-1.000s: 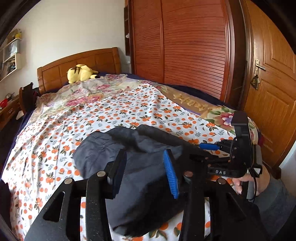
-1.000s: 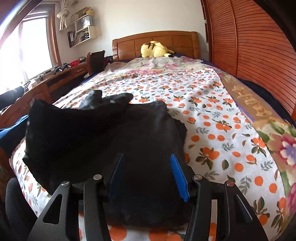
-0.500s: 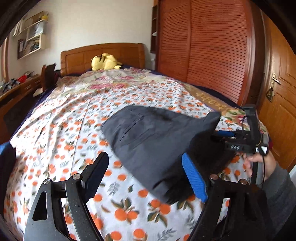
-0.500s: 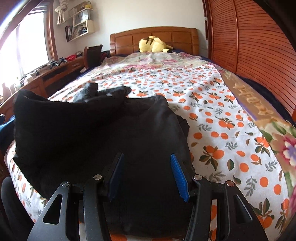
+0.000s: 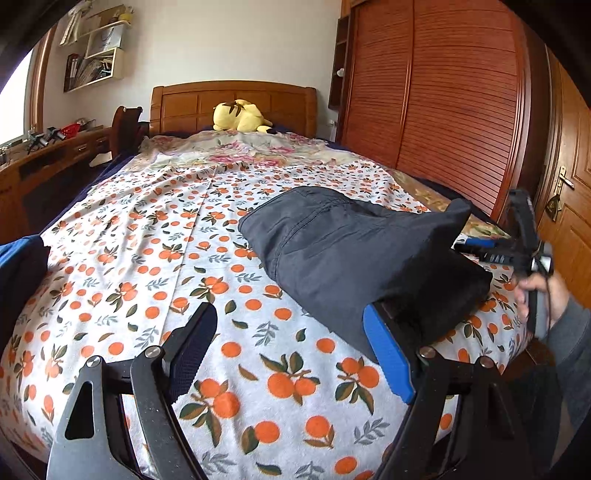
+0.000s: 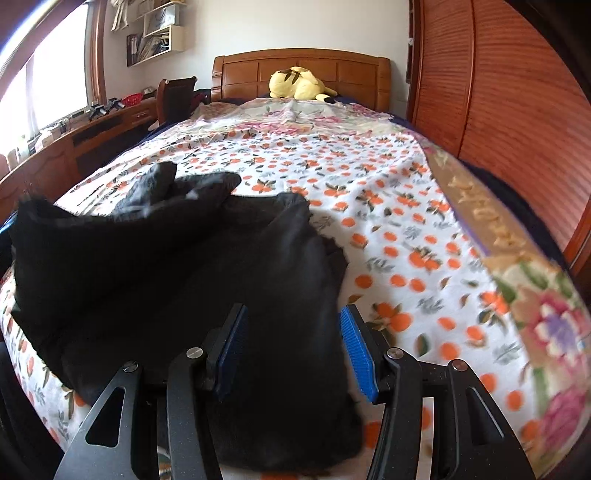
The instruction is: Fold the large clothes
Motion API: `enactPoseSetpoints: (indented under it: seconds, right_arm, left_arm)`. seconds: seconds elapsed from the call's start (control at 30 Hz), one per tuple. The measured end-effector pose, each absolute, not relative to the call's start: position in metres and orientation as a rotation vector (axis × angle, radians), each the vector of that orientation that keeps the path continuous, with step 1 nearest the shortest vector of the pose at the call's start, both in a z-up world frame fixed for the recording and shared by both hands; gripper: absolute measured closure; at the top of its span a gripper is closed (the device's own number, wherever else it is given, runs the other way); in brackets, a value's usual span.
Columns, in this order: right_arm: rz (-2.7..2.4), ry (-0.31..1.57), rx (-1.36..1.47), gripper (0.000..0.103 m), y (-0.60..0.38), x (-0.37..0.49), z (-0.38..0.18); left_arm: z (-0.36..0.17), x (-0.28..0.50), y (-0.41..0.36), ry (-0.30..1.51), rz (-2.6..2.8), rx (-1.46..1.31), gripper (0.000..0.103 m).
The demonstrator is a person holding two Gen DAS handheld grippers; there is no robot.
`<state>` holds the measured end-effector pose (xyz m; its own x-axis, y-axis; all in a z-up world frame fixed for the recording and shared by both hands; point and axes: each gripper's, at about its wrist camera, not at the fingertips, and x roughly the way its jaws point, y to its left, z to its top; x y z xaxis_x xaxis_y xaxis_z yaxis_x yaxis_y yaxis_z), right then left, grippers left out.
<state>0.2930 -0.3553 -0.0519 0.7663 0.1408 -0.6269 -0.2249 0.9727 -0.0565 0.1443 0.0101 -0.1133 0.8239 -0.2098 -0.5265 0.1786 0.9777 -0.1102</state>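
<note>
A bedroom with a wooden wardrobe along one wall, where a bed is spread with an orange-print sheet: near the foot of it, toward the wardrobe side, lies a dark garment, bunched and partly folded over on itself. One corner of the cloth is lifted off the sheet and runs up to the right gripper, seen in the left wrist view off at the edge of the bed in a person's hand with a grey sleeve. In that gripper's own view the dark cloth fills the gap between its blue fingers, which stand about half apart; whether they press on the fabric cannot be told from the pictures. The left gripper hangs over bare sheet just beside the garment's near edge, its jaws spread wide with only the printed sheet showing between them; they have just been opening, and its blue finger sits right at the cloth's edge. Farther off, a yellow stuffed toy rests against the headboard, with a chair and a long wooden desk on the window side and wall shelves above.
</note>
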Motion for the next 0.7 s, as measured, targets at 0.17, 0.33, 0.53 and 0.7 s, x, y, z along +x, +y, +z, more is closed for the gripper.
enactPoseSetpoints:
  seconds: [0.17,0.33,0.53,0.7]
  right_arm:
    - [0.215,0.611,-0.183,0.048,-0.345,0.285,-0.001]
    - [0.324,0.58,-0.185,0.047,-0.316,0.275,0.041]
    - [0.463,0.603,-0.236,0.046,-0.268,0.262,0.056]
    - [0.482,0.65,-0.327,0.043,-0.244,0.256,0.04]
  left_arm:
    - [-0.115,0.138,0.014,0.557,-0.207,-0.037,0.021]
    - [-0.119,0.136,0.021,0.563,-0.204,-0.056,0.021]
    - [-0.123,0.136,0.027,0.574,-0.191,-0.068,0.021]
    - [-0.124,0.135,0.033,0.578,-0.182,-0.076,0.021]
